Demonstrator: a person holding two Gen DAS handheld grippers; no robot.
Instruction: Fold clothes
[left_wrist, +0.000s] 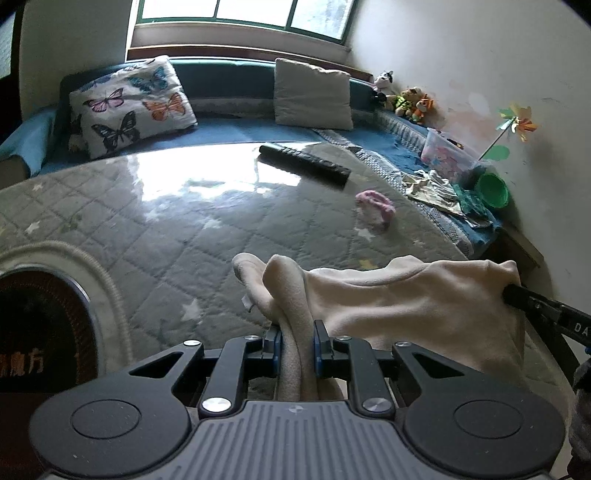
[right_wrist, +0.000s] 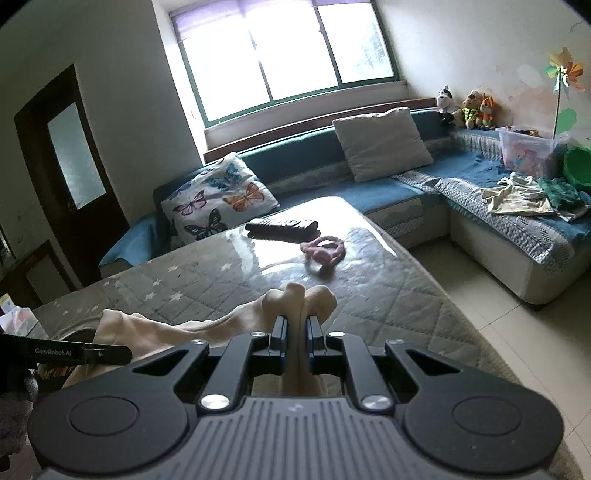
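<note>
Left hand-held gripper (left_wrist: 297, 349): tilted down over the table, jaws narrow, clamped on a bunched fold of the cream garment (left_wrist: 399, 299).
Right hand-held gripper (right_wrist: 297, 338): angled down, jaws nearly closed, pinching another edge of the same garment.
Garment: stretched between both grippers, above the quilted table (right_wrist: 388, 295).
Beyond: pink fabric piece (right_wrist: 325, 251), then black remote control (right_wrist: 282, 229).
Farthest: butterfly pillow (right_wrist: 218, 201) on the blue sofa (right_wrist: 376, 188).

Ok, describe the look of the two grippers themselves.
Both match: the left gripper and the right gripper have black linkage arms with silver pivot bolts, blue-edged pads and a ribbed grey body between two black round housings. White lettering marks each one's side.
</note>
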